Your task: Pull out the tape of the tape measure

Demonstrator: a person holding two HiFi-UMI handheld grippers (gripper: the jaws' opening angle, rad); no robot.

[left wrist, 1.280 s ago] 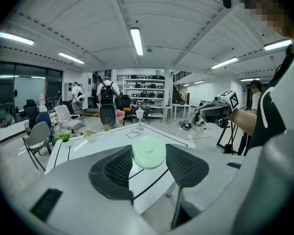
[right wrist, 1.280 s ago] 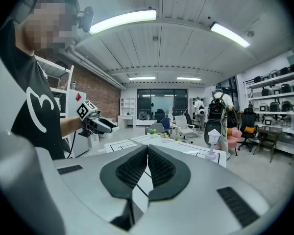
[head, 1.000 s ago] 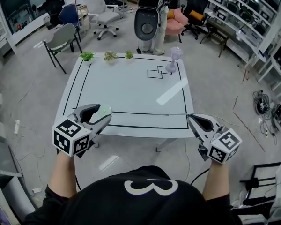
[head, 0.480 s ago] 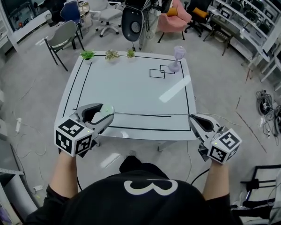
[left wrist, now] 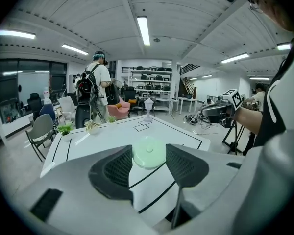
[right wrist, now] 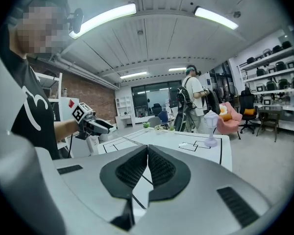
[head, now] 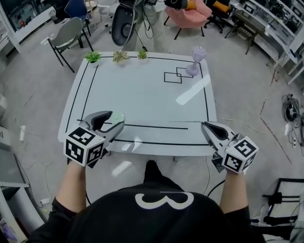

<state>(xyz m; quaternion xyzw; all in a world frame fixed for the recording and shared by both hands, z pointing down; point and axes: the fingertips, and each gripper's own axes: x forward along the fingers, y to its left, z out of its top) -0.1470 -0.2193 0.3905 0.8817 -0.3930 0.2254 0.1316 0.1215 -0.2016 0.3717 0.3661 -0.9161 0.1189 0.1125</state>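
A round pale-green tape measure (head: 116, 117) sits between the jaws of my left gripper (head: 115, 120), which is shut on it just above the white table's (head: 142, 90) near left edge. In the left gripper view the disc (left wrist: 148, 153) fills the gap between the two dark pads of the left gripper (left wrist: 148, 156). A thin tape (head: 185, 121) runs level to the right. It ends at my right gripper (head: 203, 124), whose jaws are pressed together on its tip near the table's front right corner. In the right gripper view my right gripper (right wrist: 147, 150) shows its pads touching, and the left gripper (right wrist: 100, 126) shows far off.
A small lilac lamp (head: 197, 59) stands by drawn squares at the table's far right. Three little potted plants (head: 120, 56) line the far edge. A grey chair (head: 70, 34), a pink armchair (head: 192, 14) and a person stand beyond the table. Cables lie on the floor at right.
Both grippers have sunk a little toward the table's near edge, tape still stretched between them. The person behind the table has stepped further away.
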